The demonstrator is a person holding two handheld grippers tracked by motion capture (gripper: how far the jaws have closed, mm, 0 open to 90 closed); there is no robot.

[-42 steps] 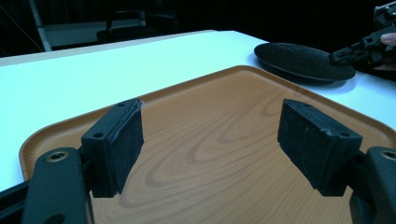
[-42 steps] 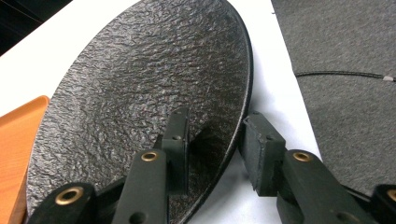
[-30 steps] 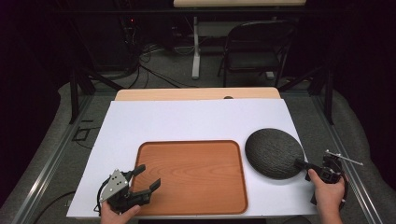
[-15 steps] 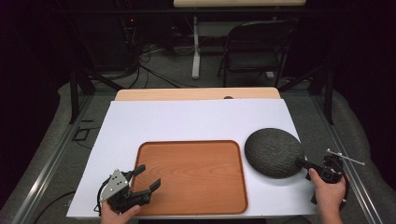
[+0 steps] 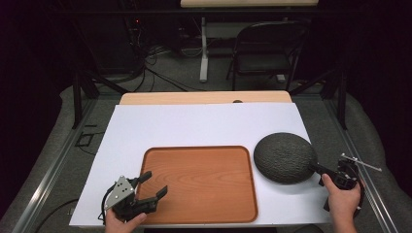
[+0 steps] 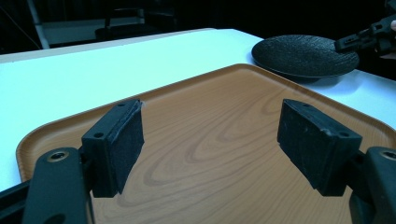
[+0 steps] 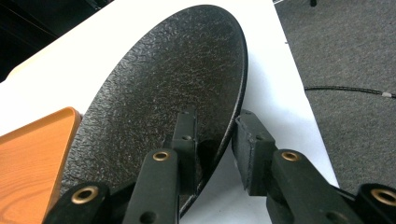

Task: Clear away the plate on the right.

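Since a second ago your plate (image 5: pixel 284 157) has edged slightly toward the wooden tray (image 5: pixel 201 182), tilted above the white table cover (image 5: pixel 194 126). Your right gripper (image 7: pixel 212 140) straddles its rim, not quite clamped. Your left gripper (image 5: pixel 153 187) hovers spread wide over the tray. Beyond stand a folding chair (image 5: pixel 267 51) and floor cables (image 5: pixel 160 73).

1. Tray (image 5: pixel 199 182) sits on the near middle of the table (image 5: pixel 194 126).
2. Plate (image 5: pixel 284 156) lies just right of the tray (on the table, not in it).
3. Left gripper (image 5: pixel 153 187) is over the tray's near-left corner.
4. Right gripper (image 5: pixel 318 168) is at the plate's near-right rim.
5. Chair (image 5: pixel 265 48) stands behind the table.
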